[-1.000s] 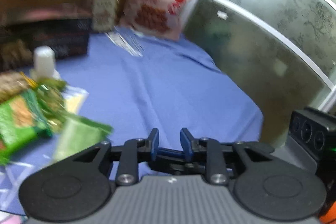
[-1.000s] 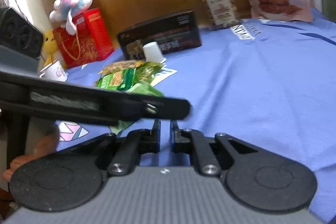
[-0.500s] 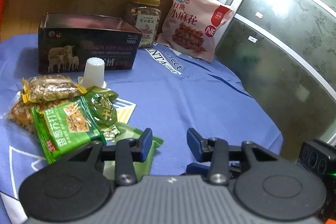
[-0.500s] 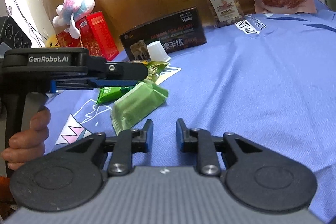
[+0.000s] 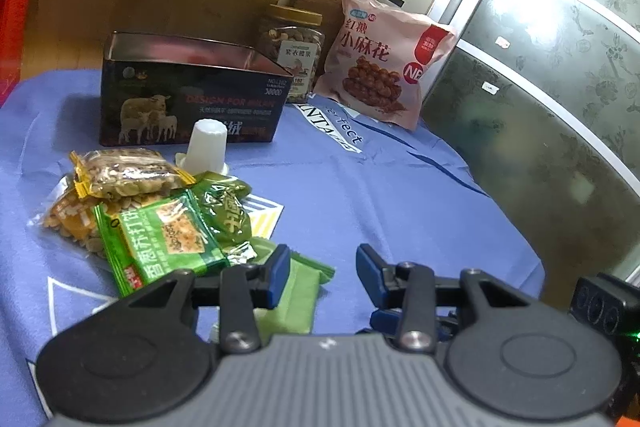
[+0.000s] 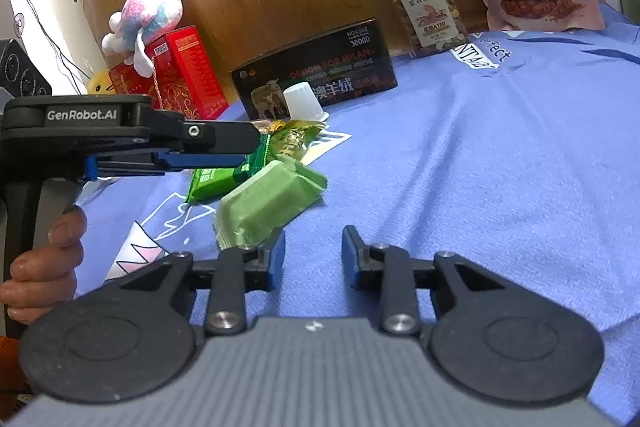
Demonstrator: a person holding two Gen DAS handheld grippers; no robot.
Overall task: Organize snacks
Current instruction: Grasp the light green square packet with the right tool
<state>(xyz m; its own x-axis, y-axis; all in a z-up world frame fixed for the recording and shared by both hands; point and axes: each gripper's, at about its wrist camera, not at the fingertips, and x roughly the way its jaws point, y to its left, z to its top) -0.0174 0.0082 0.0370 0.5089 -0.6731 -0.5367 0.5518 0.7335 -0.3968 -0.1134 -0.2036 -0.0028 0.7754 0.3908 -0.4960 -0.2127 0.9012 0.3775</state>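
A pile of snack packets lies on the blue cloth: a green cracker packet, a yellow nut packet and a dark green packet. A light green packet lies apart, nearest both grippers; in the left wrist view the light green packet runs under the left fingertip. My left gripper is open, with only cloth between its fingers. My right gripper hovers just right of the light green packet, its jaws opening with nothing between them. A hand holds the left gripper above the pile.
Behind the pile stand a white cup, an open dark tin box, a jar of nuts and a pink snack bag. A red box with a plush toy sits far left. The table's edge drops off beside glass doors.
The left gripper swung left from the pink bag toward the snack pile and opened. In the right wrist view it drew back to the left. The right jaws widened steadily.
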